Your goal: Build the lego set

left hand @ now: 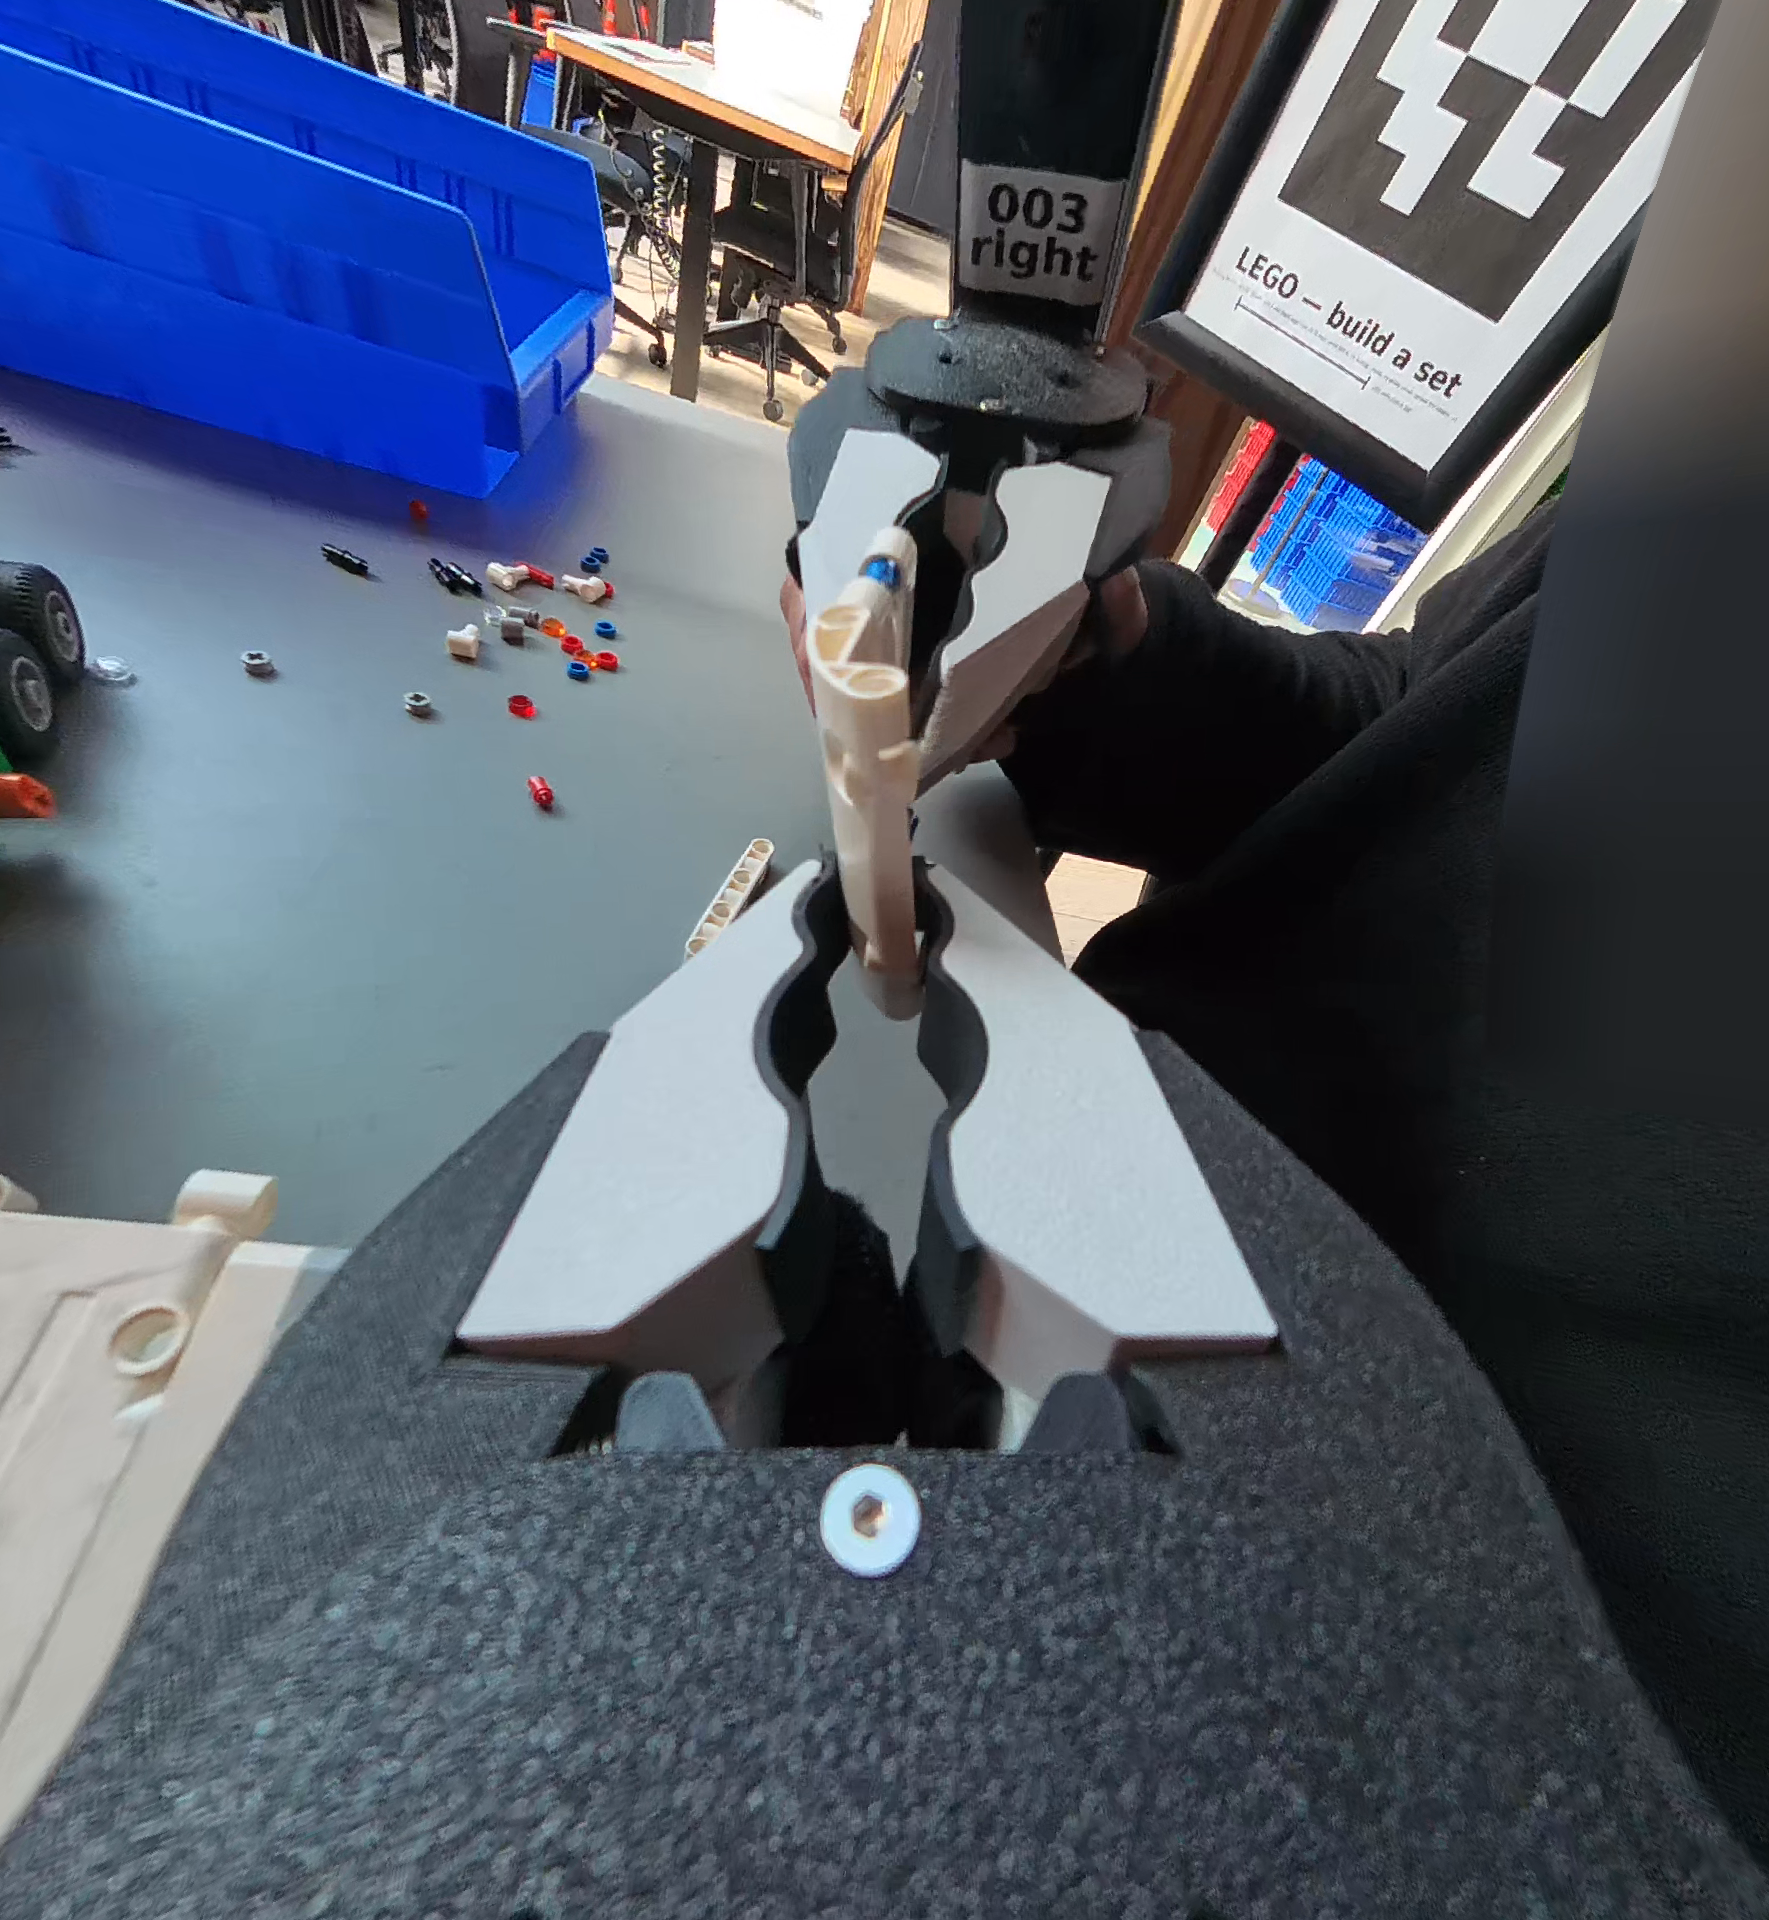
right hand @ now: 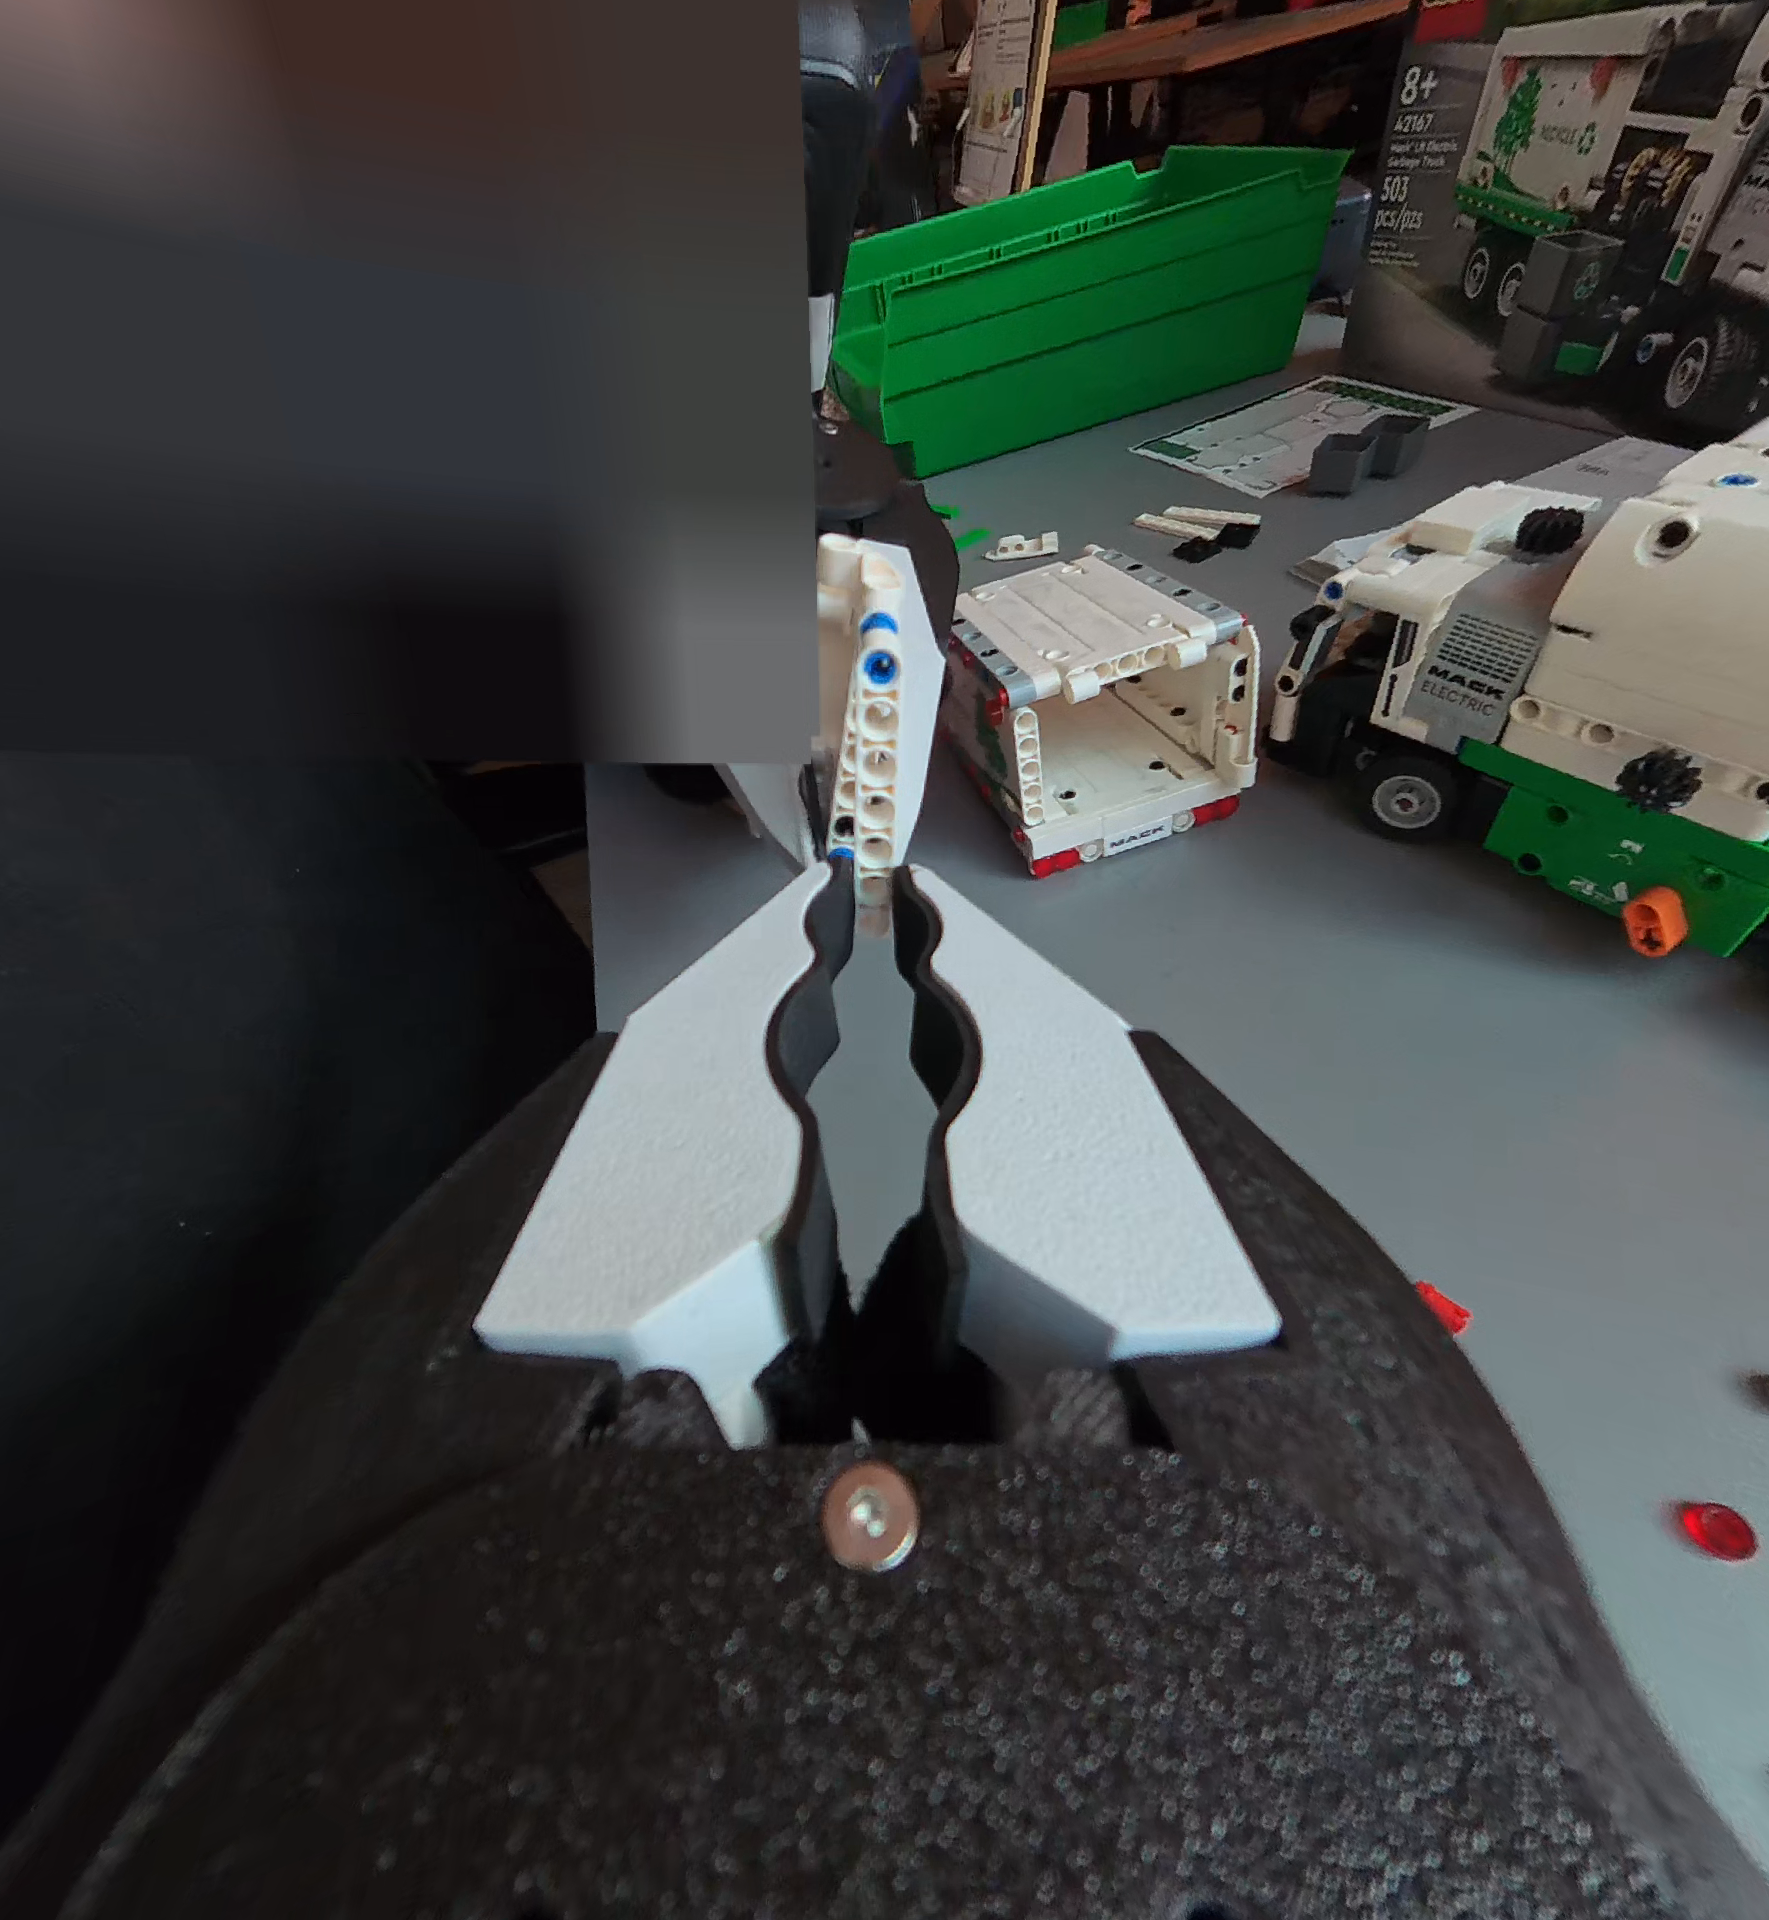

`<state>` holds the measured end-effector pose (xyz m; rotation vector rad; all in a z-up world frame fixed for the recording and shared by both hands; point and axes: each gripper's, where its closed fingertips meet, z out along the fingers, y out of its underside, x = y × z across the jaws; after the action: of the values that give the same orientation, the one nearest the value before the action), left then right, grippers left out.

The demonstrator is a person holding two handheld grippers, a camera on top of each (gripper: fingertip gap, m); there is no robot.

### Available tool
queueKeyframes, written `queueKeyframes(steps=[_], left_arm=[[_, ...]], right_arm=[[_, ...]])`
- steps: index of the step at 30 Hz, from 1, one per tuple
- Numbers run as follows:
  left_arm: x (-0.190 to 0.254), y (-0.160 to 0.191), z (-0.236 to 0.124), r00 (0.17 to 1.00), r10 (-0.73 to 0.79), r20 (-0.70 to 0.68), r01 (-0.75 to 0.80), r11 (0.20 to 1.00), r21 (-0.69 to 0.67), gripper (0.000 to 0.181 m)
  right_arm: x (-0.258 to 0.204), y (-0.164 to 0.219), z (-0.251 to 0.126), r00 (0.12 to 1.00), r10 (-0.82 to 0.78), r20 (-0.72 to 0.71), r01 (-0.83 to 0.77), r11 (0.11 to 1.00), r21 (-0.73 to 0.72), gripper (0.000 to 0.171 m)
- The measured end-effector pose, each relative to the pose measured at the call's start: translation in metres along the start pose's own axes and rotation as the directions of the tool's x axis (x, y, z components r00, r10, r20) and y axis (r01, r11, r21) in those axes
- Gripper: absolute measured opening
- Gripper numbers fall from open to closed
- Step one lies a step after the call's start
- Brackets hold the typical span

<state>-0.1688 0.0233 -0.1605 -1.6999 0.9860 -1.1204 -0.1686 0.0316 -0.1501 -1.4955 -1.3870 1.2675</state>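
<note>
A white Technic beam (left hand: 864, 717) with blue pins hangs in the air between both grippers, above the grey table (left hand: 288, 935). My left gripper (left hand: 880, 904) is shut on its near end. My right gripper (left hand: 906, 727) comes from the opposite side and is shut on the other end. In the right wrist view the right gripper (right hand: 872, 894) clamps the beam (right hand: 875, 727) by its lower tip, and one finger (right hand: 919, 665) of the left gripper shows behind it. The partly built white and green truck (right hand: 1586, 675) stands to the right.
A white box-shaped truck body (right hand: 1098, 686) lies on the table beside the truck. A green bin (right hand: 1067, 301), the set's box (right hand: 1607, 187) and a sheet (right hand: 1275, 426) are behind. Blue bins (left hand: 236, 239), small loose parts (left hand: 537, 634), a white panel (left hand: 59, 1403) and a spare beam (left hand: 729, 899) lie left. The tips of both grippers are at nearly the same place.
</note>
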Motion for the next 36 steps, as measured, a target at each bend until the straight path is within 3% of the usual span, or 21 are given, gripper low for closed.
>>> queueKeyframes(steps=[9, 21, 28, 36], left_arm=[[-0.004, 0.004, 0.001, 0.998, 0.057, 0.033, -0.056, 0.998, -0.035, 0.007], [-0.006, -0.001, -0.002, 0.998, 0.046, 0.049, -0.046, 0.999, 0.002, 0.008], [-0.006, -0.005, -0.003, 0.999, 0.01, 0.035, -0.011, 1.0, 0.029, 0.007], [-0.009, -0.009, -0.005, 0.998, 0.022, 0.059, -0.025, 0.998, 0.051, 0.007]], right_arm=[[-0.003, 0.007, -0.001, 0.999, 0.036, 0.027, -0.035, 0.998, -0.053, 0.006], [-0.002, 0.001, 0.001, 0.984, 0.161, 0.08, -0.164, 0.986, 0.036, 0.006], [0.0, -0.002, 0.001, 0.985, 0.154, 0.074, -0.159, 0.985, 0.061, 0.006], [0.001, -0.003, 0.002, 0.956, 0.271, 0.114, -0.281, 0.956, 0.088, 0.007]])
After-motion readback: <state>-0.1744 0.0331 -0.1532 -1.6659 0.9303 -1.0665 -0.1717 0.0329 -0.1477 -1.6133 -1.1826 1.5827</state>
